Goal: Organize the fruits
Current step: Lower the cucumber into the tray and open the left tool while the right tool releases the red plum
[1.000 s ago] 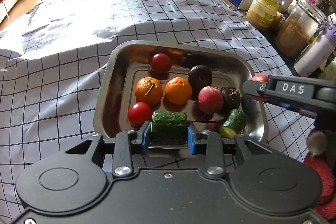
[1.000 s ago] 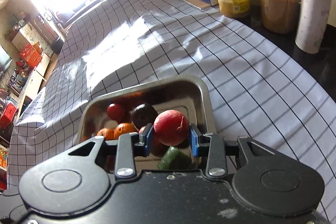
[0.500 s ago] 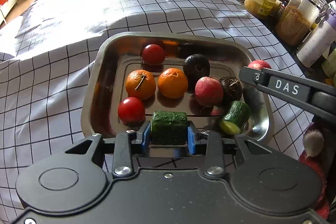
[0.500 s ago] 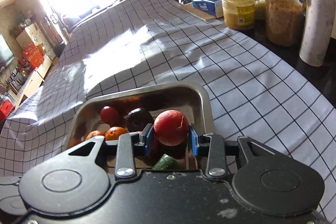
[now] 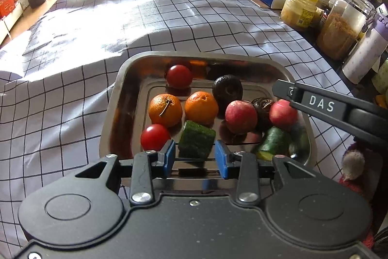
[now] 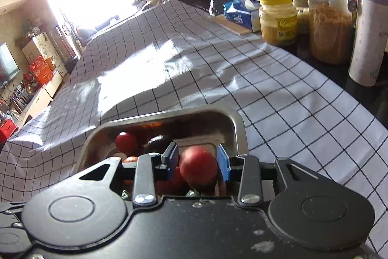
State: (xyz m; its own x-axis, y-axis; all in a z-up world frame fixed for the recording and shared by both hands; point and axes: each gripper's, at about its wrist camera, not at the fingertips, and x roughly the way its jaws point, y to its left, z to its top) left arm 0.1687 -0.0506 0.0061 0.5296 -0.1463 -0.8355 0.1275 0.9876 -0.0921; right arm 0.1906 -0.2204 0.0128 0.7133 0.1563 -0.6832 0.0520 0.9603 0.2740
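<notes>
A: Where is the cucumber chunk (image 5: 197, 139) now?

B: In the metal tray (image 5: 114, 113), at its near edge, between the blue pads of the left claw (image 5: 196, 158). The jaws are opening; gaps show on both sides, so nothing is gripped. The chunk sits tilted, its short axis leaning up toward the right.

A: And the other cucumber piece (image 5: 274, 143)?

B: In the tray's near right corner, long axis slanting from near-left to far-right, cut end facing the camera.

A: The right claw (image 6: 197, 163)?

B: Its jaws are opening too. A red round fruit (image 6: 198, 165) lies between the pads with gaps showing, over the tray's right end.

A: The rest?

B: Two oranges (image 5: 165, 109), two tomatoes (image 5: 179, 76), all inside the tray on the checked surface (image 5: 169, 16).
</notes>
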